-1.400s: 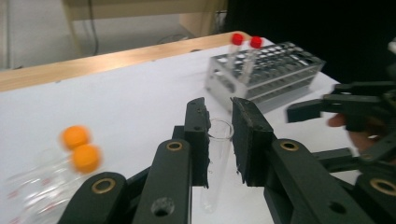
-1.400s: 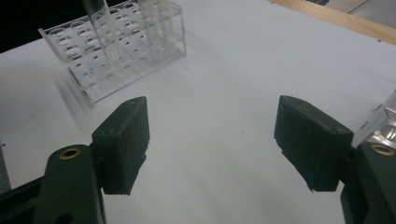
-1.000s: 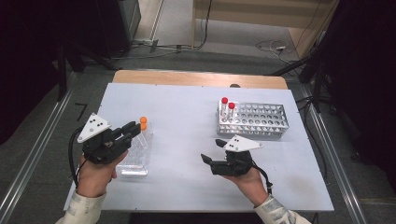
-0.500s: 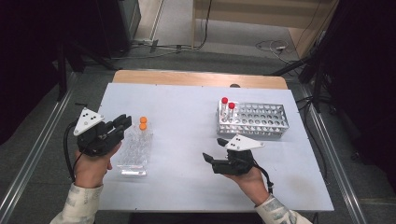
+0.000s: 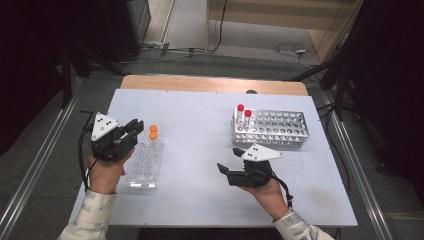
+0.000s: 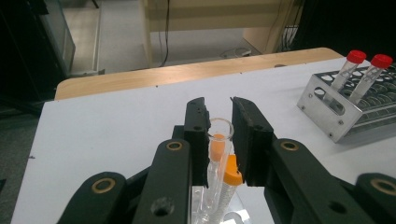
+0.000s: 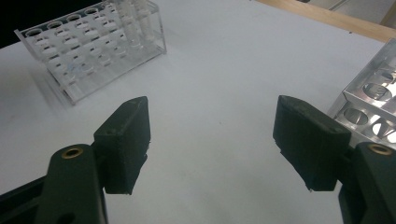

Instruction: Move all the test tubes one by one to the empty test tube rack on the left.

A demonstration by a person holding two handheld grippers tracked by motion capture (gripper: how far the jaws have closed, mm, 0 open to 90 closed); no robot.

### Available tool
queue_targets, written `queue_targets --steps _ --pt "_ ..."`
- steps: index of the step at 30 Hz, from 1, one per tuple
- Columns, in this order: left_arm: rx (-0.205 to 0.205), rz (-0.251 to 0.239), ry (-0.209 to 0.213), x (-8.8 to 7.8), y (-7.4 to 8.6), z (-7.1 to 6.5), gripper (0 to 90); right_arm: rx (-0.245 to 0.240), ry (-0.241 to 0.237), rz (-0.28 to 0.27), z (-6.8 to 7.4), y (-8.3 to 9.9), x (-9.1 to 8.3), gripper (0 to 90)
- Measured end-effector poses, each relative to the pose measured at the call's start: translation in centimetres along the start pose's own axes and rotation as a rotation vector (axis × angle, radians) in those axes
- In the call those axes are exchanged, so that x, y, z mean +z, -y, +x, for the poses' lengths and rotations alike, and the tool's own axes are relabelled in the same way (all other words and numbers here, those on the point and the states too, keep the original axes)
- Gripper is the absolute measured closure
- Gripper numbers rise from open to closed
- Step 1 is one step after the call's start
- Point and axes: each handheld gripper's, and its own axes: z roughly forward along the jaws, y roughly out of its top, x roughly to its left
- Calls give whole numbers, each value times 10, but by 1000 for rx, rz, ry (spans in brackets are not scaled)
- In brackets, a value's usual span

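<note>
An uncapped clear test tube is clamped between the narrowed jaws of the left gripper, gripped just under its open rim so that it hangs upright and can be steered by its top. It is held over the clear plastic rack at the left of the white table, right beside two orange-capped tubes that stand in that rack. The grip near the rim leaves the tube's length free, presumably for lifting it out of a well or lowering it into one.

The right gripper is kept idle over bare table with its jaws wide and nothing between them, near the metal rack, in which two red-capped tubes are stood at one corner.

The held tube is thin-walled, transparent and round-lipped, and its contents cannot be made out.
</note>
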Motion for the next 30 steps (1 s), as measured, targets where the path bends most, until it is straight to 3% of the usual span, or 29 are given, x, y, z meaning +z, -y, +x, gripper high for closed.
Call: queue_targets --steps 13,27,30 --pt "2 5 -26 6 6 3 767 1 2 -2 1 0 0 263" --pt "40 61 -64 21 21 -5 766 -12 9 1 1 0 0 264" --pt "32 68 -72 23 24 -6 766 -11 12 1 1 0 0 266"
